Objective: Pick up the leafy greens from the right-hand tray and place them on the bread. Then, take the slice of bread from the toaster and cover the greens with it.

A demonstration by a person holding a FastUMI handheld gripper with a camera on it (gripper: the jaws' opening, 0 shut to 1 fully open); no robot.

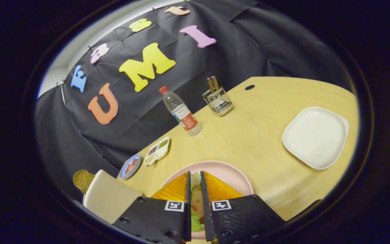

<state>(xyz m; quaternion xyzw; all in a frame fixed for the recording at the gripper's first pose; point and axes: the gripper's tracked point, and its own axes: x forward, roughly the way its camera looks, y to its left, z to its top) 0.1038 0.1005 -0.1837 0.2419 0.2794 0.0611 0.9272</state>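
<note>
- Pale wood made up the table, which ran back to the booth's black cloth wall.
- The gripper hung low over a pink plate, its two fingers drawn in to a narrow gap.
- The leafy greens sat in that gap, pale green leaf showing from the fingertips back toward the gripper body, and both fingers appeared to press on them.
- Whether bread lay on the pink plate under the greens could not be told, as the fingers hid most of it.
- A cream toaster stood just to the left of the fingers, with a brown slice of bread poking up at its far end.
- A small blue dish and a white divided dish holding bits of food lay beyond the toaster at the table's left edge.
- A clear water bottle with a red cap stood farther back, beside a wire holder with brown sticks upright in it.
- A white square tray rested well off to the right, apart from the pink plate.
</note>
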